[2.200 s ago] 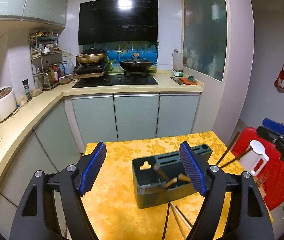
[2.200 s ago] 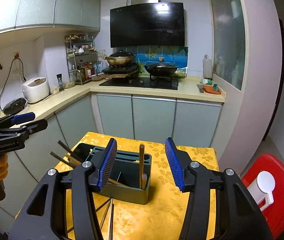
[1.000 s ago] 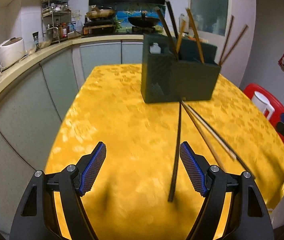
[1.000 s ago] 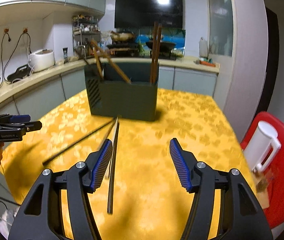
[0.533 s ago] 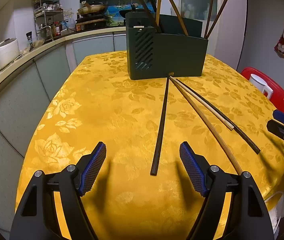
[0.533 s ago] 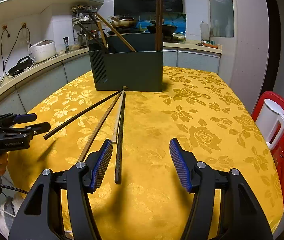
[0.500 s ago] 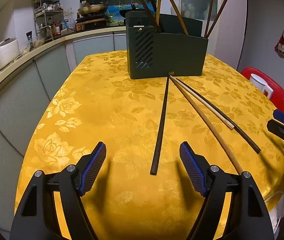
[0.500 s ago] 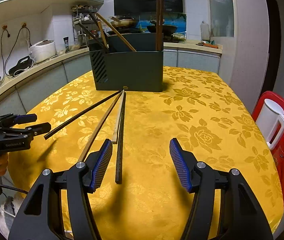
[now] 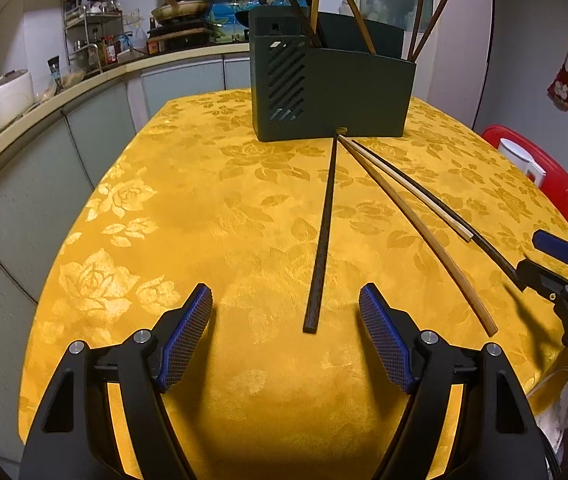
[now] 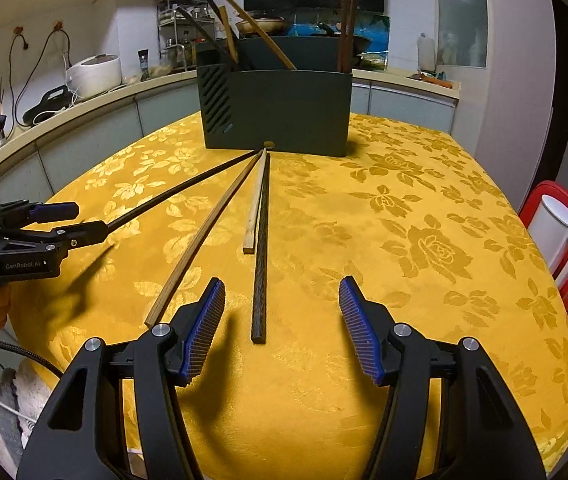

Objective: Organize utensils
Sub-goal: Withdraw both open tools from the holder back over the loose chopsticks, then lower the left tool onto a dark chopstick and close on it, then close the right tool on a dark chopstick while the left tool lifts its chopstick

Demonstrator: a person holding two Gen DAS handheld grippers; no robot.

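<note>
Left wrist view: the left gripper (image 9: 286, 334) hangs low over the table with its jaws wide apart and nothing between them; its black plastic arms end in blue, finely ribbed pads (image 9: 384, 346). Just ahead of the gap lies a dark, square-sectioned chopstick (image 9: 324, 232), its near end between the pad tips. To its right fan out a brown wooden chopstick (image 9: 420, 232), a pale chopstick (image 9: 408, 190) and a black chopstick (image 9: 492, 254) partly under the pale one. All four far ends meet at the foot of the dark green utensil holder (image 9: 332, 92), a boxy plastic caddy with slanted vent slits, holding several upright and leaning chopsticks whose tops are cut off by the frame. The glossy yellow tablecloth (image 9: 188, 208) carries a woven rose pattern.

Right wrist view: the right gripper (image 10: 282, 326) is likewise spread wide and empty, its pads flanking the near end of the black chopstick. A red stool (image 10: 564, 240) with a white object on it stands beside the table; a white rice cooker (image 10: 94, 74) sits on the curved counter behind.
</note>
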